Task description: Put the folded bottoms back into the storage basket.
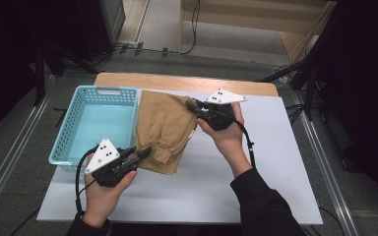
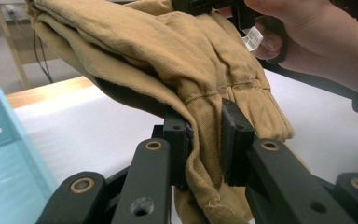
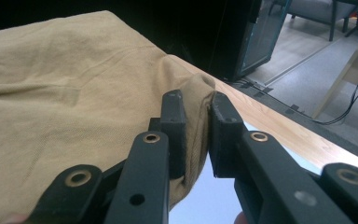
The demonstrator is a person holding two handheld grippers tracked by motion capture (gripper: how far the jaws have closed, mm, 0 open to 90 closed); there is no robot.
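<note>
A folded tan garment [image 1: 161,129] hangs between both grippers, just right of a light blue basket [image 1: 96,123]. My left gripper [image 1: 146,152] pinches the near lower edge by its gathered cuff; in the left gripper view the tan garment [image 2: 168,60] bunches between the pads [image 2: 205,140]. My right gripper [image 1: 193,105] grips the far right edge; in the right gripper view a fold of the tan garment [image 3: 51,93] sits squeezed between the jaws [image 3: 196,126]. A white label [image 2: 253,38] shows near the right hand.
The basket stands on the left of the white table sheet [image 1: 275,162], and nothing shows inside it. A wooden table edge [image 1: 187,80] runs along the back. Cables and a stand's legs lie on the floor beyond.
</note>
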